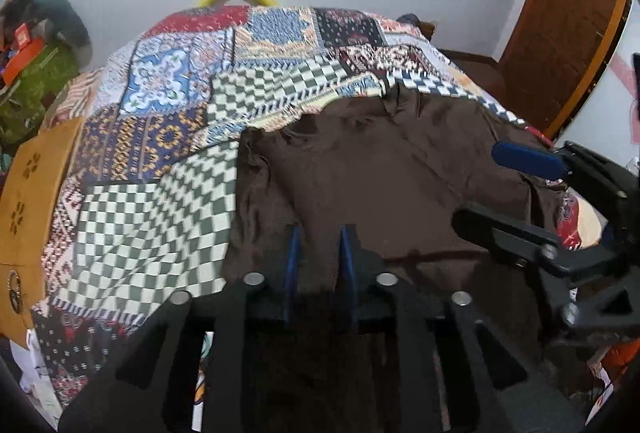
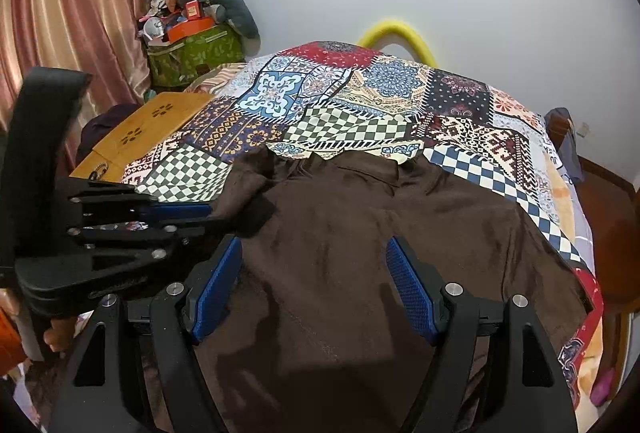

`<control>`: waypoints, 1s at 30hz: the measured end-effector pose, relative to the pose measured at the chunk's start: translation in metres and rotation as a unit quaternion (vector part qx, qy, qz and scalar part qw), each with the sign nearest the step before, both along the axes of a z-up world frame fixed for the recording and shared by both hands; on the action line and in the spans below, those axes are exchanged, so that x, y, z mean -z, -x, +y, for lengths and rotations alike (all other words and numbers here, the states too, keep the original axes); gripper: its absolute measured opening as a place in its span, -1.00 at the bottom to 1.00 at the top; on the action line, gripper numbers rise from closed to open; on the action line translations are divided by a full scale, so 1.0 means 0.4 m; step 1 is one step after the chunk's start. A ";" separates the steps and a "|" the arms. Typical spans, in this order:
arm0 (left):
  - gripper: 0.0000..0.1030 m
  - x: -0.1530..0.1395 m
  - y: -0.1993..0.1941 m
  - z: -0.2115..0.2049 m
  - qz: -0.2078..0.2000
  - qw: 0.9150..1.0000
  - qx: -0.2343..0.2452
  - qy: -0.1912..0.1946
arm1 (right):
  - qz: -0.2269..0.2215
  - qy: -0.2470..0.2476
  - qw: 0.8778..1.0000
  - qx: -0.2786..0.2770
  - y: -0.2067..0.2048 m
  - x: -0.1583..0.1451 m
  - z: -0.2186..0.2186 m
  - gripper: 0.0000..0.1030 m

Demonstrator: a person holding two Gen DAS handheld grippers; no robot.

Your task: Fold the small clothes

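Brown cotton garment [image 2: 360, 225], dark and creased, lies spread over the near part of a bed covered by a patchwork quilt of checks and floral panels [image 2: 352, 101]. Its far edge is rumpled, with a fold of the quilt overlapping it. The left claw [image 1: 320, 257] hangs over the garment's near left part, its blue pads a narrow gap apart with nothing between them. The right claw [image 2: 316, 285] stands wide open above the middle of the cloth, holding nothing; its textured blue pads [image 2: 412, 293] are clear of the fabric. A wooden tray with cut-out flower shapes [image 2: 148, 125] sits at the bed's left side. A yellow curved tube [image 2: 400, 33] rises behind the far edge against the white wall.
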State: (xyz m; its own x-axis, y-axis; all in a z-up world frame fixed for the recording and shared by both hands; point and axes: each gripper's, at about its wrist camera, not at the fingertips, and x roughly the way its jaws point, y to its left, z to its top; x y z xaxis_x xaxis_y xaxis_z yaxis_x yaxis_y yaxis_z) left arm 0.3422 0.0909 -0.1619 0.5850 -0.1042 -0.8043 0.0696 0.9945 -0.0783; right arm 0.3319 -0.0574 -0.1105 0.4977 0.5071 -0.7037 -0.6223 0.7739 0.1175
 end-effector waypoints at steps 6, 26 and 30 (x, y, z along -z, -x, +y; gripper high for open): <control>-0.08 -0.057 0.052 0.083 -0.031 0.998 -0.047 -0.003 | 0.005 -0.006 1.000 -0.014 0.009 -0.007 0.033 0.39; 0.07 0.131 0.044 0.147 0.049 0.995 -0.081 -0.026 | 0.040 0.081 0.996 -0.007 -0.063 0.134 0.133 -0.83; 0.07 0.129 0.048 0.156 0.051 0.995 -0.089 -0.016 | 0.044 0.073 0.996 -0.010 -0.062 0.119 0.115 -0.82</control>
State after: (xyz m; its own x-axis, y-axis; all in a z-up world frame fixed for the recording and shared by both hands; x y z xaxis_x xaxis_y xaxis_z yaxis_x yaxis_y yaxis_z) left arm 0.3231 0.1532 -0.2135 0.5066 0.0211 -0.8619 -0.1150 0.9924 -0.0433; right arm 0.3568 -0.0113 -0.1583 0.4217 0.4054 -0.8110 -0.6305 0.7739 0.0590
